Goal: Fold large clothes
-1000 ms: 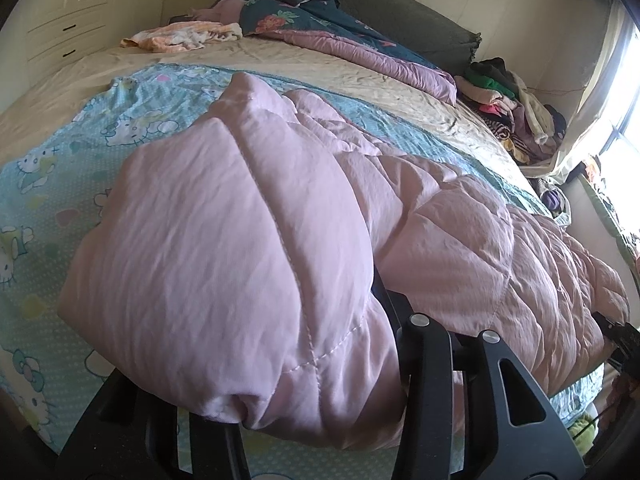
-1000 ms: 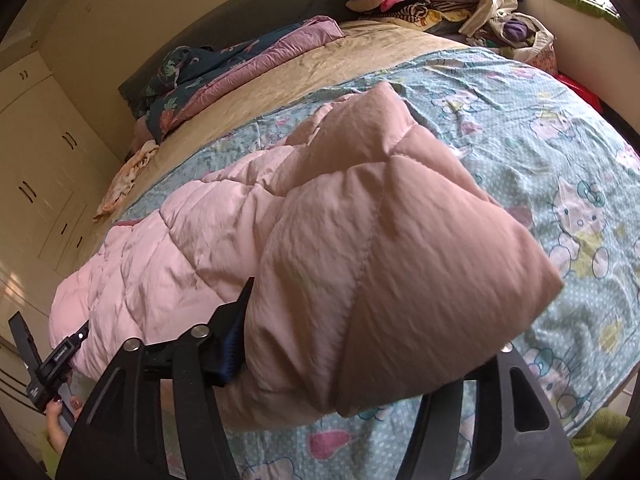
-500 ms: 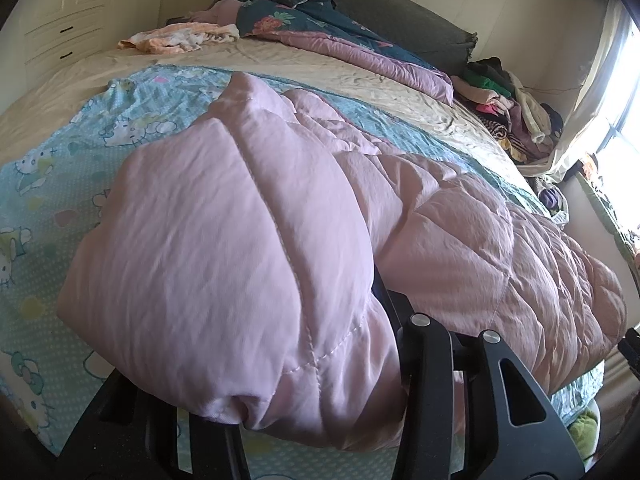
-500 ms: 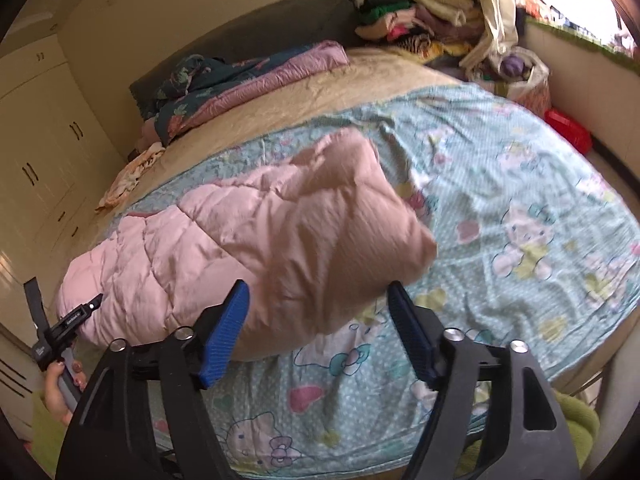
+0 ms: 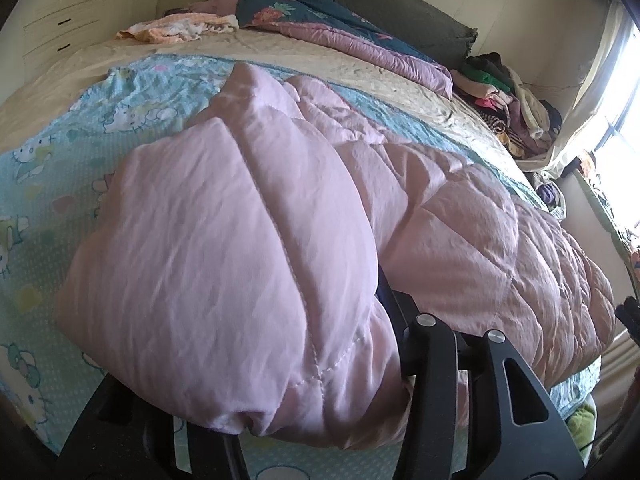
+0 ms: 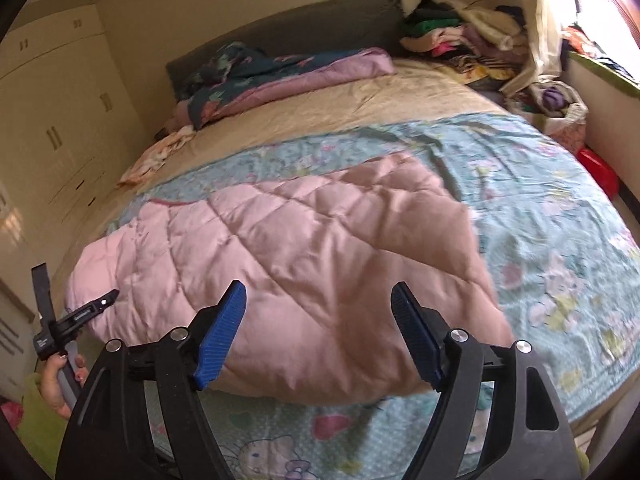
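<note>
A large pink quilted coat [image 6: 320,240] lies across the blue cartoon-cat sheet [image 6: 540,200] on the bed. My right gripper [image 6: 320,332] stands open just above the coat's near edge. Its blue pads [image 6: 220,336] are apart and touch nothing. In the left wrist view, a thick fold of the coat [image 5: 240,240] bulges up between the fingers of my left gripper [image 5: 256,360]. The jaws are opening, with the fabric still pressed against the right finger [image 5: 400,320]; the left finger is hidden under the cloth. The right wrist view shows that left gripper [image 6: 76,316], held by a hand [image 6: 60,384], at the coat's far left end.
A folded purple and floral quilt [image 6: 288,76] lies against the grey headboard. A heap of clothes [image 6: 460,36] fills the back right corner by the window. Cream wardrobes [image 6: 52,120] line the left side. A small peach cloth [image 6: 160,156] lies near them.
My right gripper opened, let go of the coat's end and drew back and up. That end dropped flat onto the sheet. The left gripper stayed on its fold.
</note>
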A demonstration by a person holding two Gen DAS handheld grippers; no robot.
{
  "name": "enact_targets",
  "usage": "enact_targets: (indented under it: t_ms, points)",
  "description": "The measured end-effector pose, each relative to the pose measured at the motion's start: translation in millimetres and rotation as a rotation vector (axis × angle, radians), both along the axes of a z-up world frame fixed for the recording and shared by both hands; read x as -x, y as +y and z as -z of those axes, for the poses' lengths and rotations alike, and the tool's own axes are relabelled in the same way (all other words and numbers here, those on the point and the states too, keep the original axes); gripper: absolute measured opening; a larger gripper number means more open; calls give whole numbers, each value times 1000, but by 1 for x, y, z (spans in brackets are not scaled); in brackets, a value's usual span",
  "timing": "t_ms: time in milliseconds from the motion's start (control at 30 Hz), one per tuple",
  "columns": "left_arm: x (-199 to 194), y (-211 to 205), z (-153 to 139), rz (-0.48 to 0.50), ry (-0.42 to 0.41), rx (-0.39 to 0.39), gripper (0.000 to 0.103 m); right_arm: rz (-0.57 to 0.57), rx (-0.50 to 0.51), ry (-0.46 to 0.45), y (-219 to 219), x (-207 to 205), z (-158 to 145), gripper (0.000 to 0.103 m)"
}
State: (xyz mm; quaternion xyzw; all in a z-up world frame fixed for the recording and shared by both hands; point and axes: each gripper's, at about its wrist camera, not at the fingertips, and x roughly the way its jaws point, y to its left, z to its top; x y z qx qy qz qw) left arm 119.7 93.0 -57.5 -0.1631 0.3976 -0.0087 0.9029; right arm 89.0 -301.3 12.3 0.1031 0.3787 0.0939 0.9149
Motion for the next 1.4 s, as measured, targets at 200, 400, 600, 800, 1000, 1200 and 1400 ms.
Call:
enact_targets:
  t_ms: [200,400,600,800,1000,1200,1400]
  points:
    - [0,1,2,7,8,-6,41,-55,-15,63,17,-30,13,74]
    - [1,1,2,8,16,-13,42,-89,35,117,38,-55,24,74]
    - [8,3,-2,17,30,-9,48,-92,33,115,41,-63,28,74]
    - [17,5,-9,23,45,-29,58,-85,16,85,32,-57,21,76]
    - [33,0,-24,25,44,-72,67,-78,27,49,28,-43,12,82]
    - [55,4,-48,19,3,-120,68,-80,51,3,25,-24,1,85]
    - [68,-8,-83,20,-135,-206,79,-91,84,64,27,-25,21,86]
